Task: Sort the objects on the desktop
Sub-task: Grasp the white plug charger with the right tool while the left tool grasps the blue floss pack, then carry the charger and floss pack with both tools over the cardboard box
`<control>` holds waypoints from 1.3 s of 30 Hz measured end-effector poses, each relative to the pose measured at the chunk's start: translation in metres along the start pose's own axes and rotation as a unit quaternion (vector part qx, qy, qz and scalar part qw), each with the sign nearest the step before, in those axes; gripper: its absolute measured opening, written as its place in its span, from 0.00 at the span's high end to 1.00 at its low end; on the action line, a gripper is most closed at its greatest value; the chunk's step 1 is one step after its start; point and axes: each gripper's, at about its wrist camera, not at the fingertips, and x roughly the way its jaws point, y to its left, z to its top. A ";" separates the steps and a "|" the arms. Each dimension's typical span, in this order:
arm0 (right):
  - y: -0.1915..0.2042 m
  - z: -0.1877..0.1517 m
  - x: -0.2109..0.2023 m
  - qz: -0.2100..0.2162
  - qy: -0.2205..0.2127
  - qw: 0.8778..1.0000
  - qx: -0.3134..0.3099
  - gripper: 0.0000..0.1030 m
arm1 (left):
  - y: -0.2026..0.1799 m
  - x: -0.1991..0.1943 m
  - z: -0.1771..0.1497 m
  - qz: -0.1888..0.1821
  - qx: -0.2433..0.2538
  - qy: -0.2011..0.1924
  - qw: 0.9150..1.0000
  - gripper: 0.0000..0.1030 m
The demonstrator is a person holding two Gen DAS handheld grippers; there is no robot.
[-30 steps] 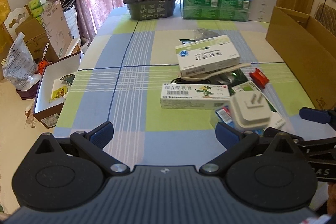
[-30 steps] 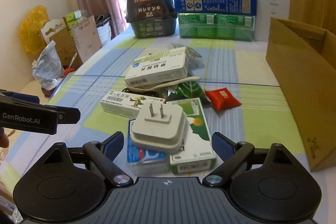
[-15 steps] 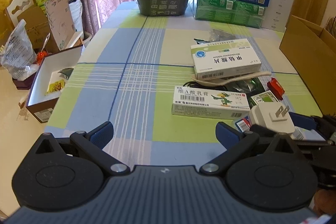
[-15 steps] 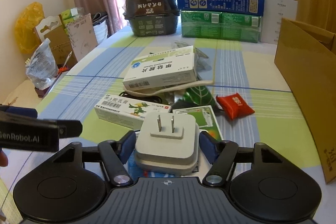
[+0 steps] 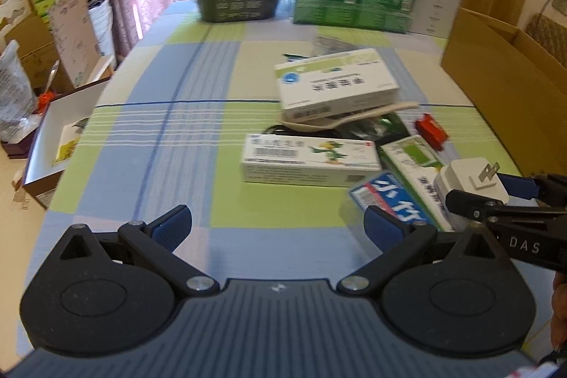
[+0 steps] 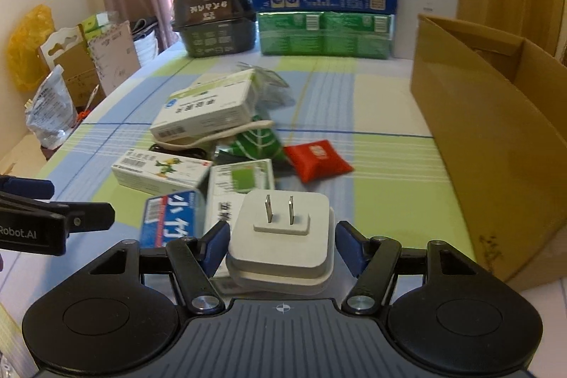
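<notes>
The white plug adapter (image 6: 281,236) is a square block with rounded corners and a raised plate on its face, from which two flat metal prongs stand up; it sits between the blue pads of the right tool (image 6: 281,245), whose jaws have just been closing and now press on its two sides; it is at the near end of the surface (image 6: 386,172), above a green-and-white box (image 6: 244,181) and a blue-and-white packet (image 6: 173,218). The left tool (image 5: 276,224) is wide open with nothing between its pads, over bare checked cloth; a long white box with a green bird (image 5: 308,160) lies just ahead of it. On the right a tall cardboard box (image 6: 496,144) stands close to the adapter; between them the cloth is free; a red pouch (image 6: 317,158) lies further ahead.
</notes>
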 end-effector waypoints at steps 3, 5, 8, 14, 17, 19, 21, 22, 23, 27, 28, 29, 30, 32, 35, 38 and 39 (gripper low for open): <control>-0.013 -0.005 -0.006 -0.011 0.001 1.000 0.002 0.39 | -0.013 0.003 0.000 -0.012 0.007 0.001 1.000 0.01; -0.021 -0.007 -0.010 -0.018 0.001 1.000 0.004 0.39 | -0.021 0.006 -0.001 -0.021 0.006 0.003 1.000 0.01; -0.031 -0.011 -0.012 -0.024 0.010 1.000 0.010 0.39 | -0.033 0.013 -0.004 -0.034 0.000 0.010 0.999 0.01; -0.040 -0.017 -0.010 -0.023 0.023 0.999 0.018 0.39 | -0.055 0.030 -0.007 -0.038 0.005 0.025 0.999 0.02; -0.041 -0.017 -0.006 -0.018 0.028 0.999 0.021 0.39 | -0.059 0.037 -0.007 -0.034 -0.001 0.029 0.999 0.02; -0.040 -0.018 -0.005 -0.017 0.030 0.999 0.021 0.39 | -0.059 0.041 -0.007 -0.042 -0.008 0.029 0.999 0.01; -0.040 -0.019 -0.005 -0.017 0.030 0.999 0.019 0.39 | -0.061 0.045 -0.006 -0.044 -0.007 0.030 0.999 0.01; -0.040 -0.019 -0.005 -0.017 0.030 0.999 0.019 0.39 | -0.062 0.046 -0.007 -0.033 0.004 0.033 0.999 0.02; -0.040 -0.019 -0.005 -0.017 0.030 0.999 0.018 0.39 | -0.063 0.045 -0.008 -0.025 0.013 0.035 0.999 0.02; -0.038 -0.022 -0.001 -0.012 0.036 0.999 0.018 0.39 | -0.053 0.042 -0.012 -0.012 0.010 0.036 0.999 0.04; -0.037 -0.023 -0.001 -0.012 0.037 0.999 0.016 0.39 | -0.052 0.042 -0.012 -0.014 0.009 0.034 0.999 0.08; -0.036 -0.023 0.000 -0.012 0.035 0.999 0.014 0.39 | -0.052 0.042 -0.012 -0.017 0.010 0.032 0.999 0.10; -0.035 -0.023 -0.001 -0.013 0.033 0.999 0.010 0.39 | -0.053 0.042 -0.011 -0.021 0.013 0.030 0.999 0.14; -0.035 -0.024 0.000 -0.015 0.030 0.999 0.003 0.39 | -0.058 0.043 -0.011 -0.027 0.021 0.027 0.999 0.21; -0.035 -0.026 0.000 -0.021 0.029 0.999 0.001 0.33 | -0.063 0.049 -0.011 -0.034 0.028 0.028 0.999 0.28; -0.035 -0.028 0.003 -0.024 0.034 0.999 0.002 0.27 | -0.066 0.051 -0.013 -0.032 0.034 0.028 0.999 0.38; -0.035 -0.029 0.004 -0.023 0.035 0.999 0.002 0.27 | -0.067 0.051 -0.014 -0.030 0.037 0.025 0.999 0.40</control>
